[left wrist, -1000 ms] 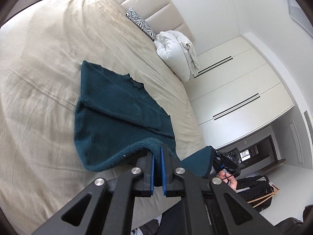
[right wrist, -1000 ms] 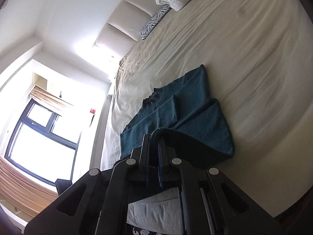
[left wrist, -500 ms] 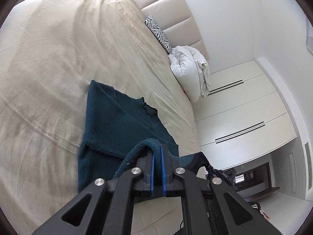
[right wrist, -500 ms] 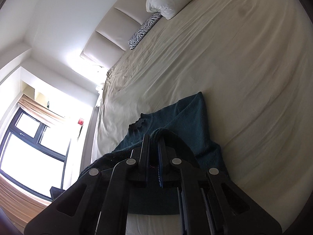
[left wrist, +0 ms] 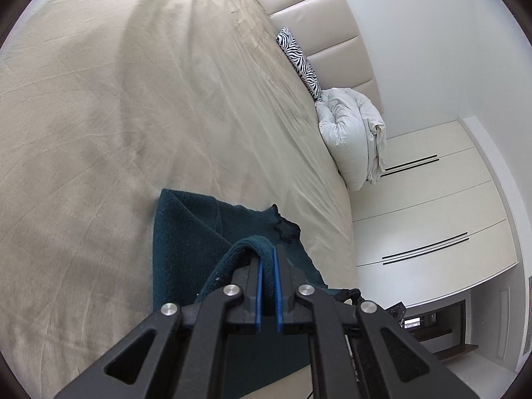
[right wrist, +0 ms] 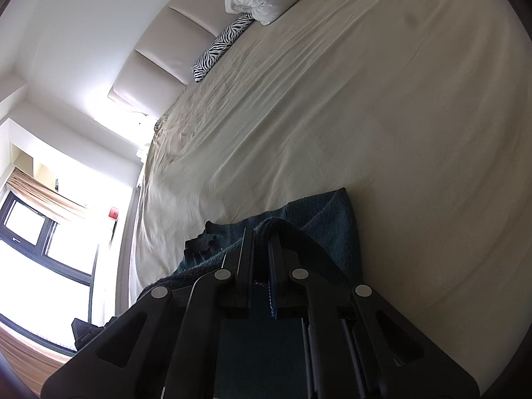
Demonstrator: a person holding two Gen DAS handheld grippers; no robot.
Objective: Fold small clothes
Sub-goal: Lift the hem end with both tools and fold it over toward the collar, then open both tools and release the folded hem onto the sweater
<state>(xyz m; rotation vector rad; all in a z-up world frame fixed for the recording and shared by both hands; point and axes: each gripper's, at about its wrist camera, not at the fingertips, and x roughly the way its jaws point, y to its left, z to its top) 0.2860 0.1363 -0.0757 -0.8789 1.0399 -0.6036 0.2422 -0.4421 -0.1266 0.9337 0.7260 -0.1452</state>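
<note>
Both grippers clamped on the dark teal knitted sweater (left wrist: 186, 249)!

Left gripper (left wrist: 268, 252) pinches a raised fold at its fingertips; right gripper (right wrist: 261, 232) grips another fold, and the rest spreads just ahead on the beige-sheeted bed (left wrist: 133, 99).

Bedroom — bed (left wrist: 133, 99), wardrobe (left wrist: 432, 206)
</note>
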